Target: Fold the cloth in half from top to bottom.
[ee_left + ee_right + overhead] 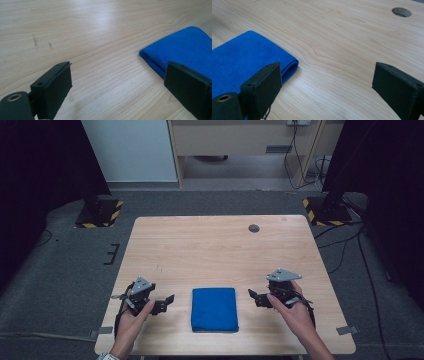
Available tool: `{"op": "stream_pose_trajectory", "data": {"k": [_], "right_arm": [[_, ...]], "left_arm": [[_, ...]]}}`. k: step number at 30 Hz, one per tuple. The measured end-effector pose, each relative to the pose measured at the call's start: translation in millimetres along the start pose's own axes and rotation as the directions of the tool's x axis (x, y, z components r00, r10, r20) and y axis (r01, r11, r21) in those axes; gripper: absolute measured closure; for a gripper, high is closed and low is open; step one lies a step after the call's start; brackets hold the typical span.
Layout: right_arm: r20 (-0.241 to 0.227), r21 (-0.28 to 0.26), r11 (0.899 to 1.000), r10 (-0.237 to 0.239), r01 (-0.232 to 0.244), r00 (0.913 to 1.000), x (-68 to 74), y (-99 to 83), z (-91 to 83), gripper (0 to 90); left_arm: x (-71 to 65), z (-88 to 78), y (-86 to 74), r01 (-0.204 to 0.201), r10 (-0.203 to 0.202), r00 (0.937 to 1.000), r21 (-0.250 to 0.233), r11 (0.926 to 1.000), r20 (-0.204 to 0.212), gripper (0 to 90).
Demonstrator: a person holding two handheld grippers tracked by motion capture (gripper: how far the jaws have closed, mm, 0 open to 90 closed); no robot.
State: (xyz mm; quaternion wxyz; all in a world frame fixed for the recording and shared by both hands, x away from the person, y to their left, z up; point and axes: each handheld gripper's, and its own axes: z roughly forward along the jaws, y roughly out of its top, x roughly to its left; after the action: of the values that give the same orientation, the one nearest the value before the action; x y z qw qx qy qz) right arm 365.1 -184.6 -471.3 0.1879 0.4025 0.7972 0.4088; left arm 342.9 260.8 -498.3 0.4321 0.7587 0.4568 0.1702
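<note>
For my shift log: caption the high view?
Open left gripper and right gripper flank folded blue cloth on table.

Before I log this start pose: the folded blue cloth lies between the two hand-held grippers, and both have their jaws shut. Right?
Not quite. The folded blue cloth does lie between them, but the left hand-held gripper and right hand-held gripper both have jaws wide open, as each gripper view shows.
</note>
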Motion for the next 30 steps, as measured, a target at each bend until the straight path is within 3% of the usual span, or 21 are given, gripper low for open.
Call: {"op": "stream_pose_trajectory", "data": {"k": [11,17,23,30], "right_arm": [[0.079,0.001,0.998,0.059,-0.06,0.9951,-32.2,-18.4,-13.2,9.2],[0.106,0.006,0.995,0.098,-0.1,0.9895,-46.9,-30.6,-17.6,9.2],[0.12,0.025,0.991,0.129,-0.133,0.9844,-55.9,-43.1,-19.4,9.3],[0.125,0.069,0.988,0.127,-0.136,0.984,-61.6,-57.3,-18.3,9.7]], "left_arm": [[8.3,-3.6,-4.6,0.001,0.0,0.9999,0.023,0.9997,-0.011,7.3],[8.7,-1.1,-6.2,-0.017,0.018,0.9998,0.063,0.9979,-0.01,7.3],[6.8,1.7,-7.4,-0.034,0.035,0.9994,0.095,0.9949,-0.004,7.3],[10.6,5.8,-9.5,-0.038,0.04,0.9991,0.145,0.9888,-0.01,7.3]]}}
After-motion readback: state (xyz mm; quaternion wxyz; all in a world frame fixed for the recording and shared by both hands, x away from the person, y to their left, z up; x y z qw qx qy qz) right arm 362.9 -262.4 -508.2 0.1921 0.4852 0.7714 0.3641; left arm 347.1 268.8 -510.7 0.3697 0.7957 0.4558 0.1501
